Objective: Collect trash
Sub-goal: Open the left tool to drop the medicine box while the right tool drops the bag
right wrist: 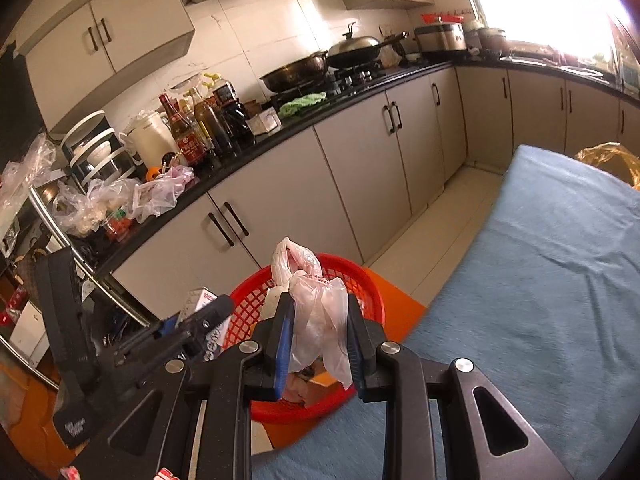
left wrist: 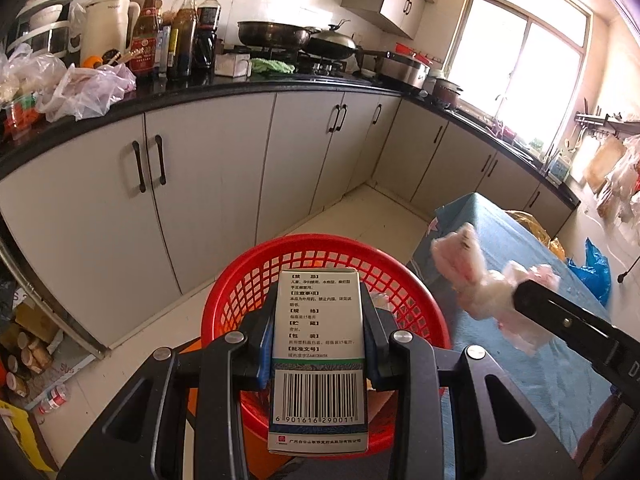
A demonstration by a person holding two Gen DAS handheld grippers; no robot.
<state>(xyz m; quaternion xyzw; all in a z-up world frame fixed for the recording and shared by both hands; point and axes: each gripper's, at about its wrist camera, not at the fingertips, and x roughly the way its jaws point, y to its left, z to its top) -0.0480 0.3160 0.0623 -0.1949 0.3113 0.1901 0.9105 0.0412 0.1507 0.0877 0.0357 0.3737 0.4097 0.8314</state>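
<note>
My left gripper (left wrist: 318,292) is shut on a white medicine box (left wrist: 320,356) with a barcode, held above the red mesh basket (left wrist: 236,304). My right gripper (right wrist: 318,300) is shut on a crumpled pinkish plastic bag (right wrist: 316,312), held over the basket's rim (right wrist: 360,276). In the left wrist view the right gripper (left wrist: 516,292) comes in from the right with the bag (left wrist: 472,276) beside the basket. In the right wrist view the left gripper (right wrist: 222,306) and the box (right wrist: 200,300) show at the basket's left.
The basket stands on an orange stool (right wrist: 400,312) next to a table with a blue cloth (right wrist: 540,280). Grey cabinets (left wrist: 208,184) under a black counter (left wrist: 248,84) carry bottles, bags, woks. Jars and a bottle (left wrist: 52,398) lie on the floor at left.
</note>
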